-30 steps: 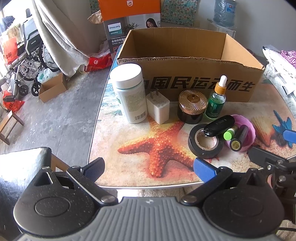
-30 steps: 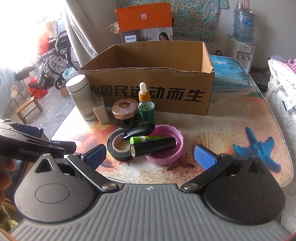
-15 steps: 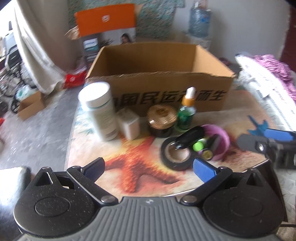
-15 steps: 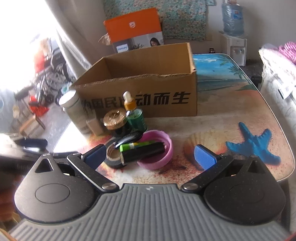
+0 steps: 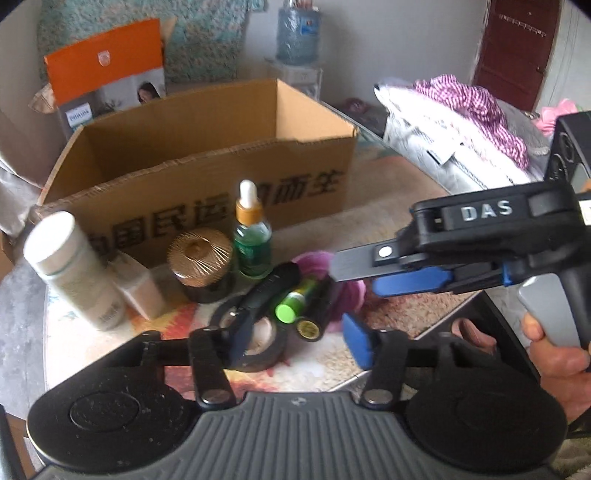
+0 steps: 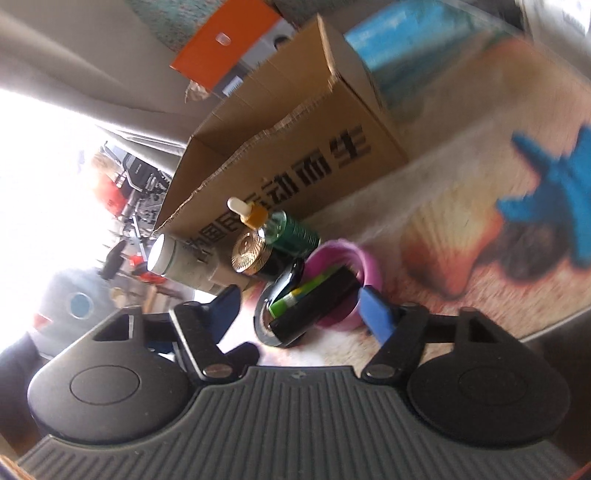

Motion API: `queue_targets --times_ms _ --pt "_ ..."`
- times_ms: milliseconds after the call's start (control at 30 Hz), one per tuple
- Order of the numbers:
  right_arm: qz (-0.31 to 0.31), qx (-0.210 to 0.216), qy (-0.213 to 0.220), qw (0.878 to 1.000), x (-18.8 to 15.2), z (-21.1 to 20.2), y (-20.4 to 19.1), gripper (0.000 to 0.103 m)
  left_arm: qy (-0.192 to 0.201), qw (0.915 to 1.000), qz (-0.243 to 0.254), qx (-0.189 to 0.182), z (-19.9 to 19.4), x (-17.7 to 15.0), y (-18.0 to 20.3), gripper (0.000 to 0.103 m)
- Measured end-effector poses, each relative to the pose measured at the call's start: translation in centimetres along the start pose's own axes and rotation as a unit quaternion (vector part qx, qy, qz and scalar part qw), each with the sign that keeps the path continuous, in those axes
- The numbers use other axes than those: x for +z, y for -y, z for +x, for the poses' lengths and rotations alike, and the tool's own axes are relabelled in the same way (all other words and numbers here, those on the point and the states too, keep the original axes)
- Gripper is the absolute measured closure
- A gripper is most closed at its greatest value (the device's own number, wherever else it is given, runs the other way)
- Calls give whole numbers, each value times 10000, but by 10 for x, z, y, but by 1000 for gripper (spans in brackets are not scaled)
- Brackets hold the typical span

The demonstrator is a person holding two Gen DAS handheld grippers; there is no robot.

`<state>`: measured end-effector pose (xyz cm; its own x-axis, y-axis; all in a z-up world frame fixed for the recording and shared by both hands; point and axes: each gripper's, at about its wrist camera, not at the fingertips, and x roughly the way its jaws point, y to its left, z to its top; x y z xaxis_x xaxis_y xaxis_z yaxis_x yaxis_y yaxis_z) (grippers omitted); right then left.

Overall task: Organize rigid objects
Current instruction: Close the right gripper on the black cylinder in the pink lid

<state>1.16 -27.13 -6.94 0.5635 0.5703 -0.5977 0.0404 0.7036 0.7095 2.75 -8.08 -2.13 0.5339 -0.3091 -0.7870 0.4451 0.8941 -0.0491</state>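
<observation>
An open cardboard box [image 5: 207, 155] stands at the back of the table. In front of it are a white bottle [image 5: 74, 273], a white charger [image 5: 138, 286], a gold-lidded jar [image 5: 201, 260], a green dropper bottle [image 5: 253, 240], a black tape roll [image 5: 258, 350] and a pink dish [image 5: 347, 291] holding a green tube [image 5: 291, 306] and black cylinders. My left gripper [image 5: 299, 341] is open, low over the tape roll. My right gripper [image 6: 301, 306] is open, tilted, straddling the black cylinder [image 6: 314, 306] and dish [image 6: 354, 266]; it also shows in the left wrist view [image 5: 406, 273].
An orange carton [image 5: 107, 70] stands behind the box. Folded cloths [image 5: 461, 129] lie at the right. A water jug [image 5: 297, 33] stands by the far wall. A blue starfish [image 6: 546, 195] is printed on the table top at the right.
Both grippers have moved forward and closer to the objects. The right gripper has tilted and now reaches over the pink dish. The left view has swung to the right.
</observation>
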Motion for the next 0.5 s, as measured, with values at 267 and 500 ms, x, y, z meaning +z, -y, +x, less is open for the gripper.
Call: queue_targets --times_ms 267,500 --pt "287 141 -368 9988 7 24 7 67 -263 9992 -45 -291 14 1 0 77" --pt "294 -85 -584 9978 14 33 10 77 -365 9984 59 -438 20 6 4 80"
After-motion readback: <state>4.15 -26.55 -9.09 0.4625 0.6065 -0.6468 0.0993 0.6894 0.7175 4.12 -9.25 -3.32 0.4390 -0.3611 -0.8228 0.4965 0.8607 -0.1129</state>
